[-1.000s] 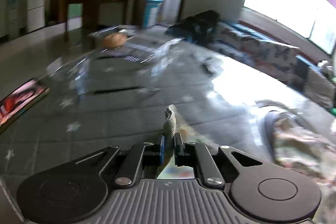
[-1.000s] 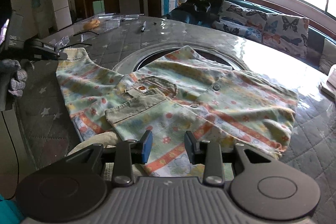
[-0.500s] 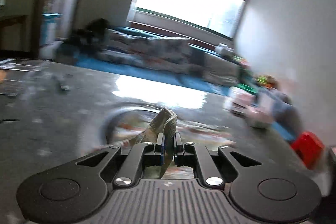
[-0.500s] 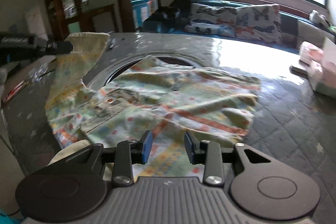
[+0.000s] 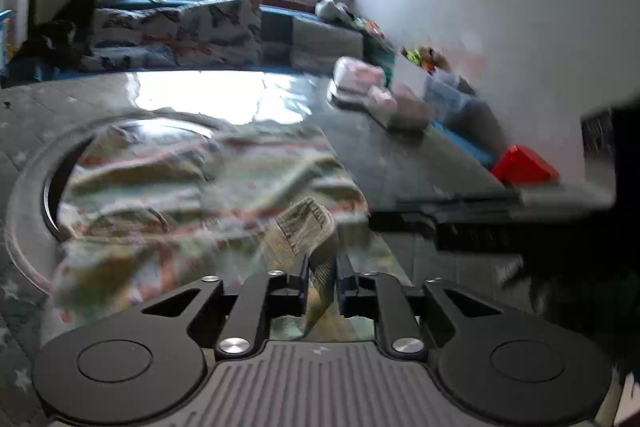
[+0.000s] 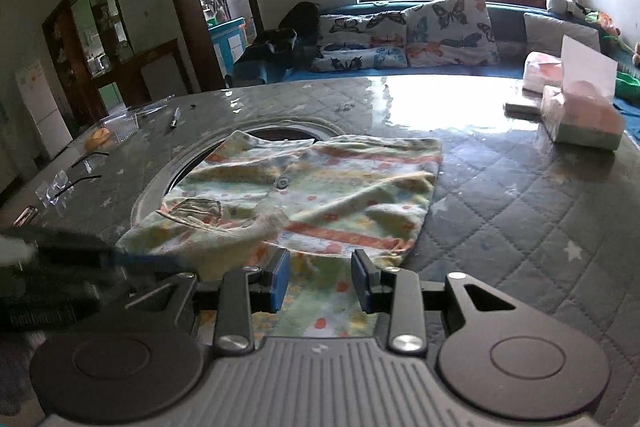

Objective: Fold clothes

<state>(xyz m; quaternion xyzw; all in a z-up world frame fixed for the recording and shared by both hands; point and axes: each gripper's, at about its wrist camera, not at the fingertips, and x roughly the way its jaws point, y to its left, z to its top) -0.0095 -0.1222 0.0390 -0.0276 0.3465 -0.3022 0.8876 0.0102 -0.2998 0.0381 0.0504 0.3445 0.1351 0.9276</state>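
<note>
A small pastel shirt (image 6: 320, 187) with orange stripes and flowers lies on the quilted table (image 6: 520, 211), partly over a round inset. My left gripper (image 5: 322, 267) is shut on the shirt's ribbed sleeve cuff (image 5: 308, 223) and holds it above the shirt body (image 5: 180, 187). In the right wrist view the left gripper (image 6: 80, 255) shows as a dark blur at the left, its tip over the shirt's near left edge. My right gripper (image 6: 318, 267) is open just above the shirt's near hem, with nothing between its blue pads (image 6: 280, 275).
Pink tissue packs (image 6: 580, 123) sit at the table's far right and a red object (image 5: 524, 165) lies beyond them. A pen (image 6: 175, 117) and clear plastic bags (image 6: 116, 127) lie at the far left. A sofa with butterfly cushions (image 6: 400, 31) stands behind the table.
My left gripper has swung right with the sleeve cuff, from the table's left side to over the shirt body. The sleeve is now folded inward. The right gripper has stayed open.
</note>
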